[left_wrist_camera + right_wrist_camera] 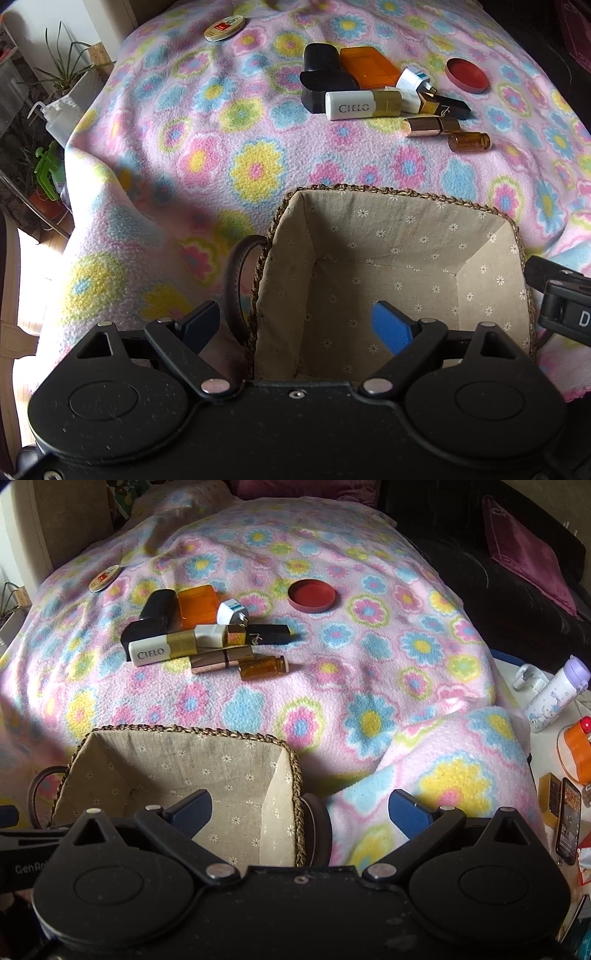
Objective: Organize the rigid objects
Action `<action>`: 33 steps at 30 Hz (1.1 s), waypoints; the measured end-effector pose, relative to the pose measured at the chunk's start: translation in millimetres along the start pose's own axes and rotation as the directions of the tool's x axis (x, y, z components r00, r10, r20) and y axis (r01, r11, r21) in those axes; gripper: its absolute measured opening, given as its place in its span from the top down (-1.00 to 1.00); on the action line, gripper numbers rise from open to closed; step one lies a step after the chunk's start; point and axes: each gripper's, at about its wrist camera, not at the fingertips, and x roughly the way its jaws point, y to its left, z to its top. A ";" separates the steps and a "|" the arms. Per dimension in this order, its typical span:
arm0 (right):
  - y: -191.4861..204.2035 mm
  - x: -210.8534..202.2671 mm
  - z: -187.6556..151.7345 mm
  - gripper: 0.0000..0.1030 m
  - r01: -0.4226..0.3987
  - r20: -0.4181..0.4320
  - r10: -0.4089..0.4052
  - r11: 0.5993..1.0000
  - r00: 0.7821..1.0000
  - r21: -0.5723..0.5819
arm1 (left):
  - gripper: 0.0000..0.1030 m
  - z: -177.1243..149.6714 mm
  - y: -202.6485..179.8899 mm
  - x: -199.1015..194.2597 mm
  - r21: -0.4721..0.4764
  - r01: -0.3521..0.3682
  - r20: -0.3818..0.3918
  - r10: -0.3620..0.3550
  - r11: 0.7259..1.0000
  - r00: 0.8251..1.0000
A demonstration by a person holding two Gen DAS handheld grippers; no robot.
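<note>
Beyond the far rim of the woven, cloth-lined basket (pixel 399 236), toward the far middle of the flower-print fleece blanket (pixel 229 140), lies my cluster of rigid things, well apart from both claws. My left claw (pixel 299 325) hangs over the basket's left wall, pads spread wide with nothing between them; my right claw (pixel 301 812) straddles the basket's right rim, equally wide and empty.

Nearest of the pile is the small amber glass vial (pixel 261 667), on its side, long axis running left to right as the right wrist view shows it. Just behind it lies the rose-gold lipstick tube (pixel 221 661), roughly parallel, then the white-and-gold tube marked CIELO (pixel 162 650). I judge the right claw better placed: the vial sits almost straight ahead of it, while from the left it lies ahead and off to the right.

Open blanket separates basket and vial, so the approach is clear. The red round lid (pixel 312 596) sits alone farther right, and the cream round tin (pixel 104 578) toward the far left corner. The blanket drops away at the right edge.
</note>
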 end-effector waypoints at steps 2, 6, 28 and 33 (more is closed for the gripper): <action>0.4 -2.4 2.6 -0.98 -0.005 0.004 0.005 1.000 1.000 -0.014 | -0.68 0.7 -0.2 -1.9 0.003 0.006 0.006 -0.006 1.000 1.000; -6.5 -4.3 11.1 -0.98 -0.052 0.022 0.052 0.999 0.998 0.012 | -0.68 7.7 -0.1 -5.9 0.006 0.027 0.016 -0.027 1.000 0.999; 7.7 102.9 91.6 -0.49 -0.176 0.014 0.178 0.980 0.984 -0.094 | -0.68 98.1 -3.6 51.1 -0.018 0.047 -0.016 -0.047 0.999 0.999; 7.4 128.9 98.4 -0.17 -0.205 -0.031 0.203 0.975 0.979 -0.081 | -0.68 109.5 -8.8 63.8 -0.023 0.066 -0.020 -0.067 0.998 0.998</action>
